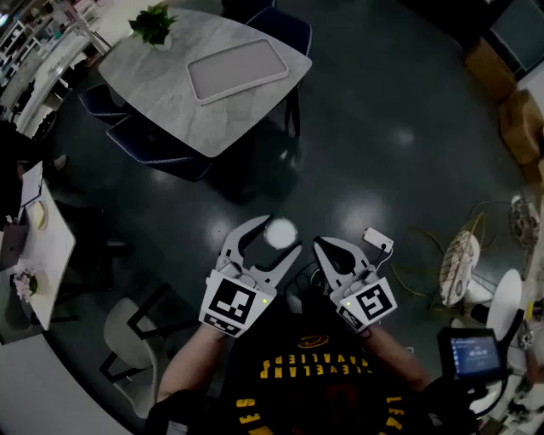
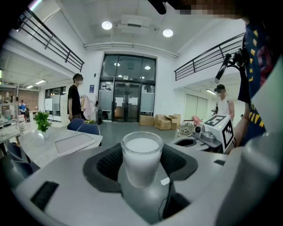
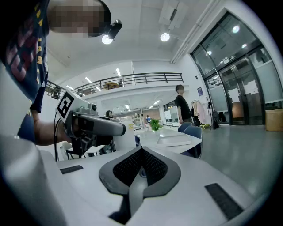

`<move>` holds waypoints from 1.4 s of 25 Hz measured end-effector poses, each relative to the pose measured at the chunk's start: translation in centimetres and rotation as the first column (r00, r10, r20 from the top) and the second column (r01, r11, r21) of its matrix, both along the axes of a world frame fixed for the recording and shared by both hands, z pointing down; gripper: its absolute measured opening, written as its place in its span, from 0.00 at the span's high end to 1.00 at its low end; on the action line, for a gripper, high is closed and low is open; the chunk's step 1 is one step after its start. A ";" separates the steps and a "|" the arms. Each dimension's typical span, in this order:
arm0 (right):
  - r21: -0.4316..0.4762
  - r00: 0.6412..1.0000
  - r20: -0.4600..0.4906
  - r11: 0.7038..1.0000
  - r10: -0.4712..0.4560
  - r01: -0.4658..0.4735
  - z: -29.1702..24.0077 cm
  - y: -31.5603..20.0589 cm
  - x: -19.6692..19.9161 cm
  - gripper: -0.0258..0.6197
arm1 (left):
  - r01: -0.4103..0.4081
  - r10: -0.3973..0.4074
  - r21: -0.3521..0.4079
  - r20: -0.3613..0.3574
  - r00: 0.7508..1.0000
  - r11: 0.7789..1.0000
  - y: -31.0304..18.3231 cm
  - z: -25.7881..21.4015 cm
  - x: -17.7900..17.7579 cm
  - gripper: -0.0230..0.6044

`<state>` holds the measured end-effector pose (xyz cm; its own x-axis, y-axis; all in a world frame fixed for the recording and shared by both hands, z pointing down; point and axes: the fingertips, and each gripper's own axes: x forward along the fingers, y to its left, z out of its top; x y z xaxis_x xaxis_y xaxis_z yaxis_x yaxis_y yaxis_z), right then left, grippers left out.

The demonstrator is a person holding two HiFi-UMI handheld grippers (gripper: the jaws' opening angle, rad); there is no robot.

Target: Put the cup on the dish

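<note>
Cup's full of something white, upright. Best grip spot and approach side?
Side wall, mid-height, pads on opposite sides, coming in level. The cup is upright, round, open-topped and filled, so not from above. The left gripper holds it by its sides that way.

L gripper point(image 1: 279, 236) jaws around white cup point(image 1: 280, 229), above dark floor point(image 1: 382, 127). R gripper point(image 1: 321, 246) jaws together, empty. Marble table point(image 1: 161, 93) w/ tray point(image 1: 238, 70), potted plant point(image 1: 153, 24), well apart.

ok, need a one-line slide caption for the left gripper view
Left gripper grips a frosted white cup upright; table with a tray and plant lies ahead at left.
</note>
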<state>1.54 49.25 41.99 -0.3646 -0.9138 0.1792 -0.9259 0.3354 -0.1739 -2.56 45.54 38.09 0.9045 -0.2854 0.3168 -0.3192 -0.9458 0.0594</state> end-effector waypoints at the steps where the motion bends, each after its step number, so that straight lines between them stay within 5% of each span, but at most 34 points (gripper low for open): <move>1: 0.008 1.000 -0.003 1.000 -0.001 0.001 -0.2 -0.3 -1.2 0.96 | -0.009 0.009 -0.001 0.000 1.000 1.000 -0.3 0.0 -1.1 0.54; 6: 0.053 0.999 -0.037 0.998 -0.031 0.033 -1.1 -1.6 -6.7 0.94 | -0.054 0.054 0.006 0.008 0.999 0.999 -1.7 -0.4 -5.7 0.54; 10: 0.051 0.992 -0.086 0.994 -0.092 0.097 -1.7 -2.6 -10.5 0.56 | -0.073 0.071 0.029 0.050 0.996 0.997 -3.2 -1.3 -7.5 0.54; 13: 0.055 0.987 -0.122 0.992 -0.105 0.113 -2.5 -4.2 -12.4 0.51 | -0.065 0.064 0.020 0.047 0.997 0.998 -4.1 -2.1 -7.9 0.54; 19: 0.100 0.992 -0.119 0.993 -0.050 0.062 -4.3 -6.8 -13.7 0.51 | -0.109 0.109 -0.041 -0.016 0.994 0.993 -3.4 -2.6 -7.3 0.54; 34: 0.094 0.991 -0.122 0.994 -0.048 0.060 -3.0 -9.0 -13.6 0.52 | -0.087 0.089 -0.036 0.046 0.995 0.996 -5.1 -1.9 -7.2 0.54; 35: 0.099 0.992 -0.113 0.993 -0.052 0.063 -3.0 -9.2 -13.3 0.58 | -0.080 0.082 -0.035 0.048 0.995 0.996 -5.4 -1.9 -7.0 0.54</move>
<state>-11.80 40.04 39.03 -0.4000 -0.9076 0.1278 -0.9163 0.3991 -0.0338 -9.53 40.11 36.20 0.9074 -0.2001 0.3696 -0.2447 -0.9665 0.0774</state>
